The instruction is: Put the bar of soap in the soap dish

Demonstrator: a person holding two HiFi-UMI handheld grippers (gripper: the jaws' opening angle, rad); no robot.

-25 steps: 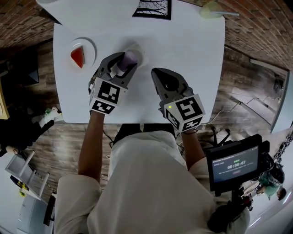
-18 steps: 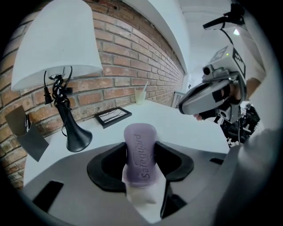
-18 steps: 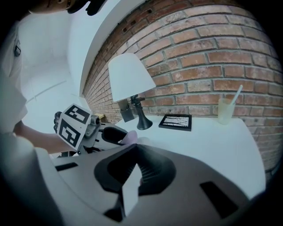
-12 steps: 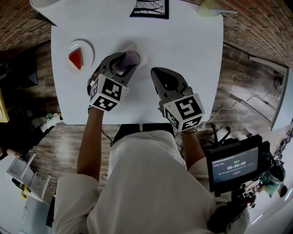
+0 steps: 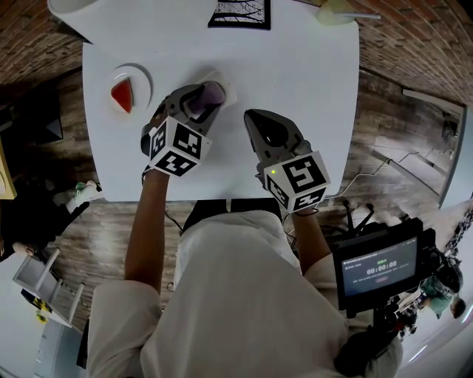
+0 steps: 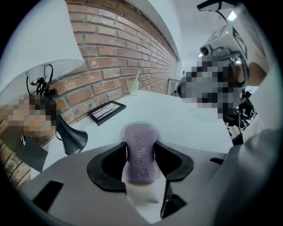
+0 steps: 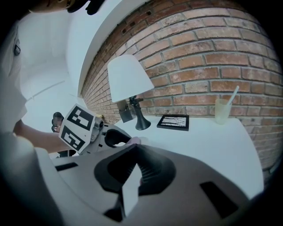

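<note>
View from above of a person seated at a white table (image 5: 295,74), holding a two-jaw gripper in each hand.

The left gripper (image 5: 198,100) reaches toward the middle of the table. Its jaws pinch a purple bar of soap (image 5: 209,94) by its long sides. In the left gripper view the bar stands on edge between the two black pads, with its far end sticking out past them. The soap sits directly over a pale soap dish (image 5: 225,87), whose rim shows around the bar's far end. Whether the bar already rests in the dish cannot be told.

The right gripper (image 5: 260,122) waits just to the right, near the table's front edge. Its jaws are pressed together with nothing between them.

A small plate (image 5: 144,74) holding a red wedge is far left. A framed picture (image 5: 239,13) and a cup with a straw (image 5: 336,15) stand at the far edge.

The task looks nearly finished. The soap has been carried to the dish. Left to do, most likely: settle the bar in, spread the jaws and draw the left gripper away.
</note>
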